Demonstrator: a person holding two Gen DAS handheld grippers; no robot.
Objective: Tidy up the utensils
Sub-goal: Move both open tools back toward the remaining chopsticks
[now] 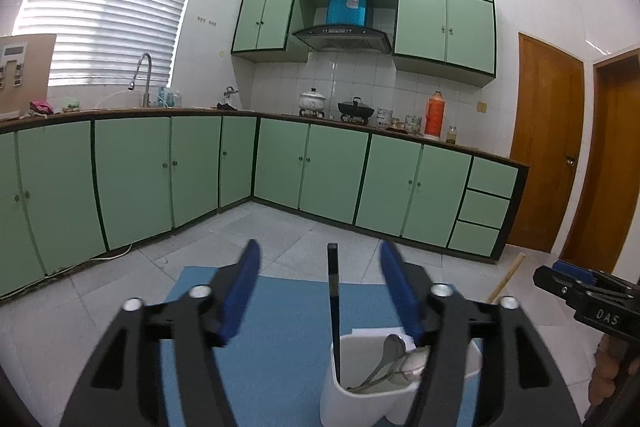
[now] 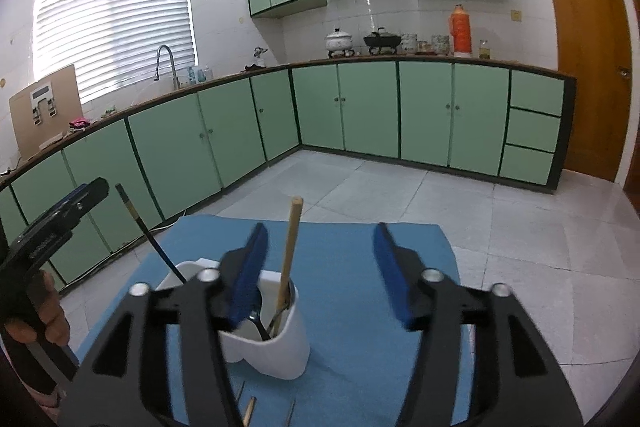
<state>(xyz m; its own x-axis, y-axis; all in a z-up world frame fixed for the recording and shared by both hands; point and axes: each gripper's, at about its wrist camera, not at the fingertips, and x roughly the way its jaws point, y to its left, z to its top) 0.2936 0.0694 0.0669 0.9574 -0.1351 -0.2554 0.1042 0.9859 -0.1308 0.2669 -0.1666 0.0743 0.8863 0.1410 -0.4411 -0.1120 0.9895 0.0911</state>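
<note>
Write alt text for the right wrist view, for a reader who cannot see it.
The open right gripper hovers over a white utensil holder on a blue mat, with a wooden chopstick, a dark chopstick and spoons standing inside. The left gripper enters at left; green kitchen cabinets fill the background.

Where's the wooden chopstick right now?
In the right wrist view the wooden chopstick stands tilted in the white holder on the blue mat, beside a spoon, right of the black chopstick.
</note>
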